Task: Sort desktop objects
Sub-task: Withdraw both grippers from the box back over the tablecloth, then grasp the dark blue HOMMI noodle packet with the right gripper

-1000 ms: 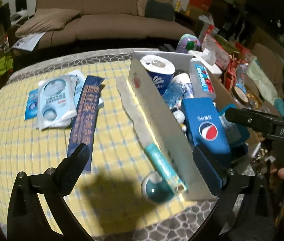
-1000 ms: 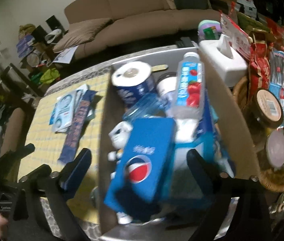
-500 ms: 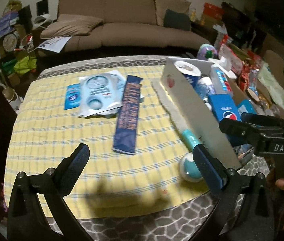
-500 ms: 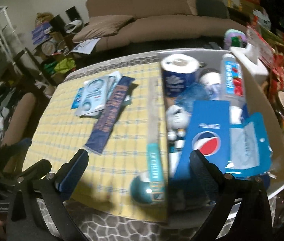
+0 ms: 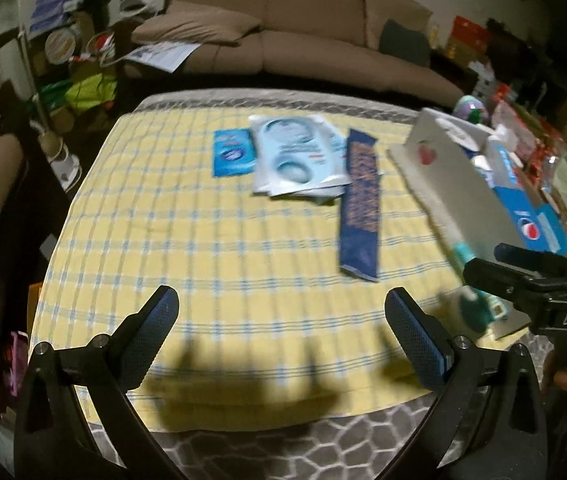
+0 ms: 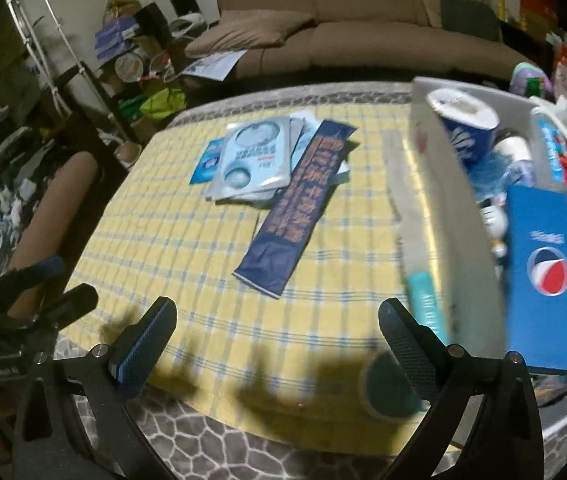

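Observation:
A long dark blue packet [image 5: 360, 204] [image 6: 297, 204] lies on the yellow checked cloth [image 5: 203, 240], beside a stack of pale blue pouches [image 5: 297, 158] [image 6: 251, 160]. A teal-handled duster [image 5: 477, 308] [image 6: 425, 304] lies along the outside of the white box [image 5: 459, 188] [image 6: 463, 240], which holds a toilet roll [image 6: 463, 120], a bottle [image 6: 555, 148] and a blue Pepsi box [image 6: 543, 284]. My left gripper [image 5: 281, 320] is open and empty above the cloth's near edge. My right gripper [image 6: 277, 324] is open and empty, near the duster's round end.
A brown sofa [image 5: 303, 36] stands behind the table. Cluttered shelves [image 6: 131, 60] stand at the left and snack packets [image 5: 523, 132] at the right of the box. The grey patterned table edge [image 5: 283, 444] runs below both grippers.
Both grippers have pulled back and swung left, away from the box, so more of the cloth shows. Both stay open and empty.

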Tool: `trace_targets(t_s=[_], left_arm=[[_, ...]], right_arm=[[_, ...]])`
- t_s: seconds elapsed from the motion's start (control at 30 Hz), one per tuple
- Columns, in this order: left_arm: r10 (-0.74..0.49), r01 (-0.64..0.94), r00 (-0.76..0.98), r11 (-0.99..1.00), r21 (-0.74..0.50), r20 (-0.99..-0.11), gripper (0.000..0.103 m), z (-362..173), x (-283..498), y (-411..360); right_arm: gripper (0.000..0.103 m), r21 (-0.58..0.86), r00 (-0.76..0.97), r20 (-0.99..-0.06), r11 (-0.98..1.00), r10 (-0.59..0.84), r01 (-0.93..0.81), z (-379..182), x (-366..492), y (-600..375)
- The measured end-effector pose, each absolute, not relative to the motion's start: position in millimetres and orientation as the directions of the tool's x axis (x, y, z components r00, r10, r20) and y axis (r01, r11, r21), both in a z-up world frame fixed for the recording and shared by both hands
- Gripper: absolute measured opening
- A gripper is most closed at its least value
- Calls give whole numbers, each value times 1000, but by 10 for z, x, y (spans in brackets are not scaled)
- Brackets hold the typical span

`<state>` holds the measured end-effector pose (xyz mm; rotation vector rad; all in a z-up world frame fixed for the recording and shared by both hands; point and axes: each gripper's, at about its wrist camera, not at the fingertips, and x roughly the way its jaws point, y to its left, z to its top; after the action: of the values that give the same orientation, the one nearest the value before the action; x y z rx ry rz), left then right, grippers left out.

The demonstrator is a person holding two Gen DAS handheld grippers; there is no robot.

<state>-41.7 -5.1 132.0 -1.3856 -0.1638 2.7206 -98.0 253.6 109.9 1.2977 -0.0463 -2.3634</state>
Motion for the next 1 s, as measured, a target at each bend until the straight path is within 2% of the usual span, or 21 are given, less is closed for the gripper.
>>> trace_targets(t_s=[0.37, 0.7, 1.0], left_arm=[[108, 31, -556, -988, -151, -824, 103, 837, -652, -448], [91, 32, -558, -991, -131, -825, 103, 621, -1306, -443], [135, 29, -568, -982, -184, -811, 103, 596, -1882, -442]], right_arm=[[103, 257, -419, -820, -904, -391, 341, 543, -1273, 2211], [103, 234, -444, -823, -923, -355, 305, 307, -1926, 2103], [103, 217, -454, -825, -930, -337, 297, 126, -2358, 1962]])
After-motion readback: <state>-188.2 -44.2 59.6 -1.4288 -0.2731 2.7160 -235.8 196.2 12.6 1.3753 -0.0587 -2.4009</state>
